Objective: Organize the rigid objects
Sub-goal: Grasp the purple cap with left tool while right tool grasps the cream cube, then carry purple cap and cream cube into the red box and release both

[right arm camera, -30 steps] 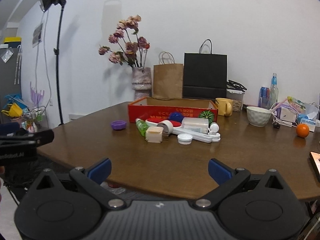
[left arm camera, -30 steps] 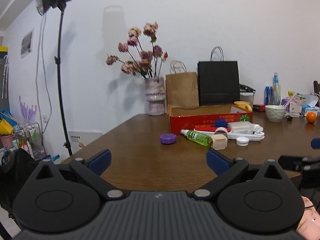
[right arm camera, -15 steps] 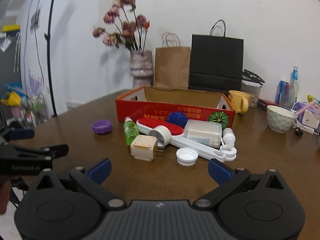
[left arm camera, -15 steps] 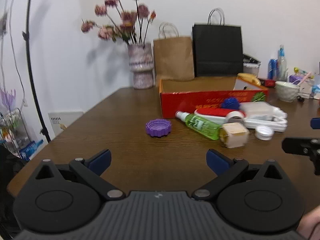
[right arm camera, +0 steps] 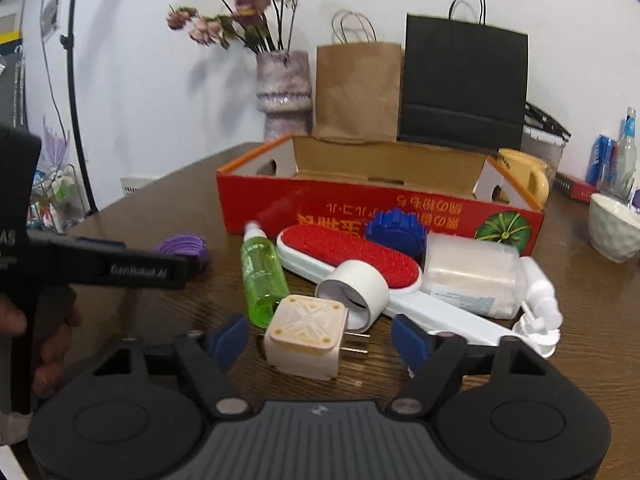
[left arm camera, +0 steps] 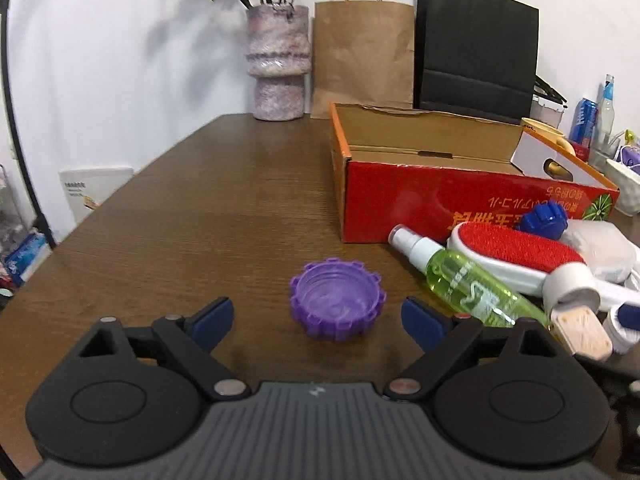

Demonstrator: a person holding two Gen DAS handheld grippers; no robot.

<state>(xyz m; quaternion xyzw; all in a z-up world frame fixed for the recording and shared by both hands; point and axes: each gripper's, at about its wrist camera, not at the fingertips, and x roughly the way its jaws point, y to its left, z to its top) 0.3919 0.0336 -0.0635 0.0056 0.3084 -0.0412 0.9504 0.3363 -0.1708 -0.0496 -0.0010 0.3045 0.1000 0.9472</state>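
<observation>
Left gripper (left arm camera: 318, 322) closing, purple cap (left arm camera: 337, 305) between untouched fingers; bare table (left arm camera: 224, 216) toward left edge. Right gripper (right arm camera: 320, 340) closing astride plug adapter (right arm camera: 305, 336), pads clear.

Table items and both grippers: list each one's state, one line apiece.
Red cardboard box: open-topped, looks empty.
Purple ridged plastic cap: hollow side up.
Green spray bottle: lying flat.
Beige plug adapter: on its side.
Left gripper: closing, cap between fingers.
Right gripper: closing around adapter.

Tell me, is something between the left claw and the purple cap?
Nothing visible does. The purple cap lies alone on the table, just ahead of the closing left claw, between its fingertip lines and untouched.
</observation>
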